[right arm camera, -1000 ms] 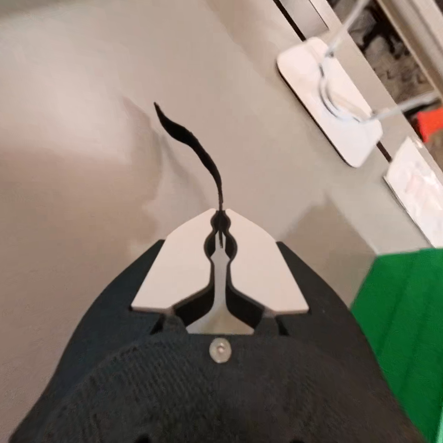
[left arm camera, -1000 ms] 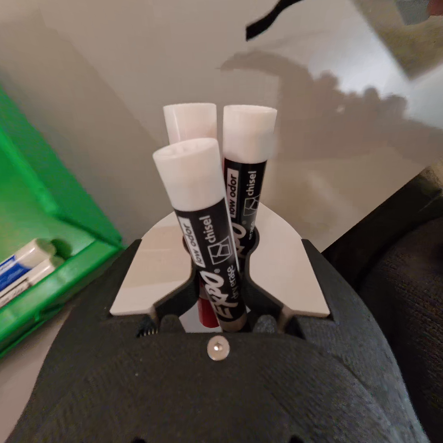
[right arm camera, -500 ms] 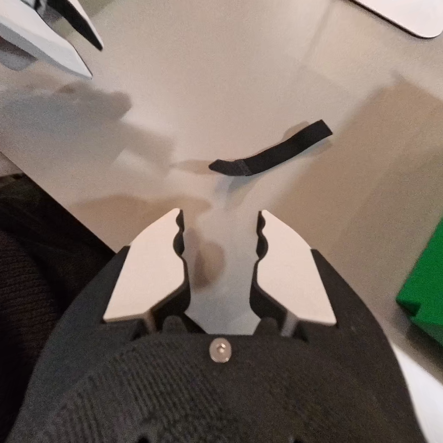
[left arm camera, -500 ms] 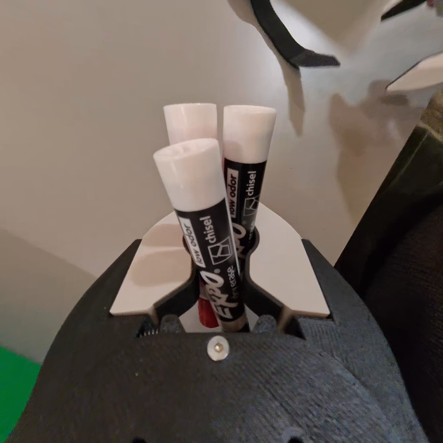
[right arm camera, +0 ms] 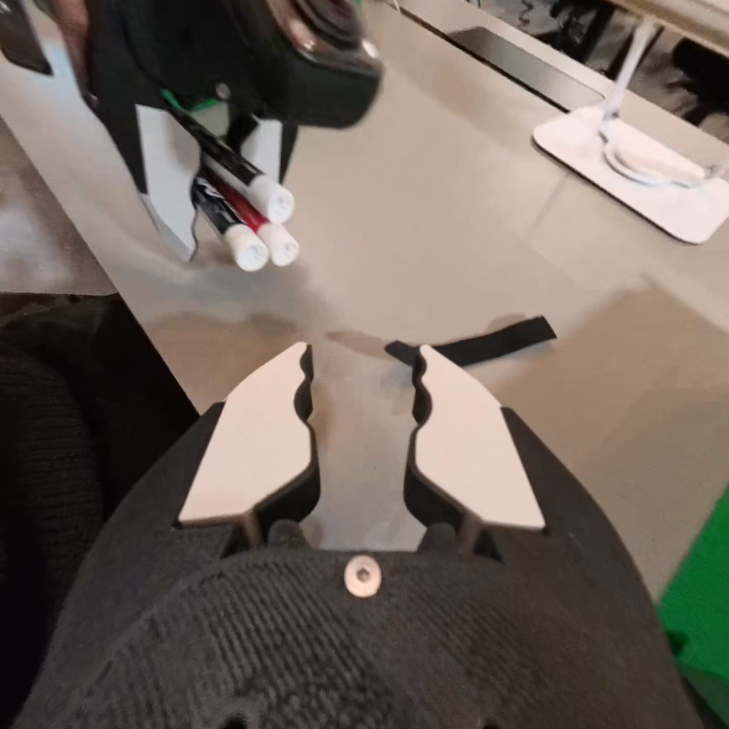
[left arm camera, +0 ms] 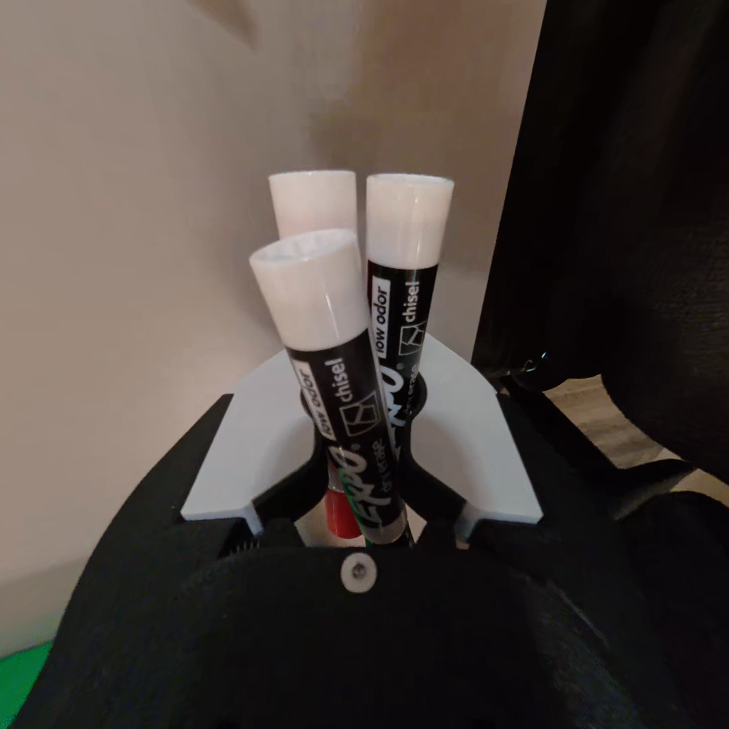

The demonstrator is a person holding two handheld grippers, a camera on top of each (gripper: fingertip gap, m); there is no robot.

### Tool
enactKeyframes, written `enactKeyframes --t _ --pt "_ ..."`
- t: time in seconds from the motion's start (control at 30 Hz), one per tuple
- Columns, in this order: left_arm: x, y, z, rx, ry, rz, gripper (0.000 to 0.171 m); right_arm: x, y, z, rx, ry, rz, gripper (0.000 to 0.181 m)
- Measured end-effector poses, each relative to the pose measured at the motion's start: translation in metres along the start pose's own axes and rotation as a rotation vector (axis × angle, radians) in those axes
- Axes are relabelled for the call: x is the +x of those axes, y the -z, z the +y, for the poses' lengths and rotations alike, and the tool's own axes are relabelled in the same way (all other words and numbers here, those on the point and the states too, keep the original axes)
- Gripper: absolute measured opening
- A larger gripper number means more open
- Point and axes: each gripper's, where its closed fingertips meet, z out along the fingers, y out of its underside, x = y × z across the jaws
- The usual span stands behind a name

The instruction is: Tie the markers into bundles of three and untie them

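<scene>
My left gripper (left arm camera: 361, 388) is shut on a bundle of three markers (left arm camera: 355, 355) with black barrels and white end caps that stick out forward past the fingertips. The same bundle (right arm camera: 252, 213) and the left gripper (right arm camera: 221, 130) show at the upper left of the right wrist view, held above the beige table (right arm camera: 434, 197). My right gripper (right arm camera: 363, 351) is open and empty, low over the table. A black strap (right arm camera: 497, 347) lies flat on the table just beyond its right fingertip.
A green bin (right arm camera: 702, 584) stands at the right edge, and a sliver of it (left arm camera: 23, 670) shows at the lower left of the left wrist view. A white flat stand base (right arm camera: 631, 173) sits at the back right. Dark clothing (left arm camera: 631, 197) fills the right side. The tips of one gripper are about 15 centimeters away from the tips of the other. The black strap (right arm camera: 497, 347) sits 11 centimeters or so from the ends of my right fingers.
My right gripper opened and let go of the black strap, which now lies on the table. My left gripper swung away from the green bin with the markers still held.
</scene>
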Motion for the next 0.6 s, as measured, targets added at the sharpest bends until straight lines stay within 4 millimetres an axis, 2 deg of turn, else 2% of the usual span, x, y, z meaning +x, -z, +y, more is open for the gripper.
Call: enactKeyframes --t 0.1,0.23,0.33,0.4,0.5,0.6 --pt "0.002 -0.001 -0.020 0.066 0.045 0.035 0.045 -0.019 -0.009 -0.016 0.096 0.017 -0.114 0.044" --pt "0.013 0.000 -0.044 0.175 0.037 0.040 0.044 -0.029 -0.013 -0.039 0.204 -0.142 -0.284 0.044" --pt "0.023 -0.004 -0.040 0.152 0.023 0.024 0.044 -0.029 -0.014 -0.051 0.257 -0.207 -0.382 0.045" --pt "0.028 -0.007 -0.036 0.151 0.035 0.015 0.044 -0.034 -0.017 -0.052 0.248 -0.218 -0.447 0.044" --pt "0.037 -0.011 -0.035 0.167 0.027 0.033 0.044 -0.052 -0.025 -0.048 0.199 -0.207 -0.536 0.042" --pt "0.040 -0.014 -0.032 0.170 0.035 0.035 0.044 -0.068 -0.031 -0.042 0.157 -0.104 -0.563 0.032"
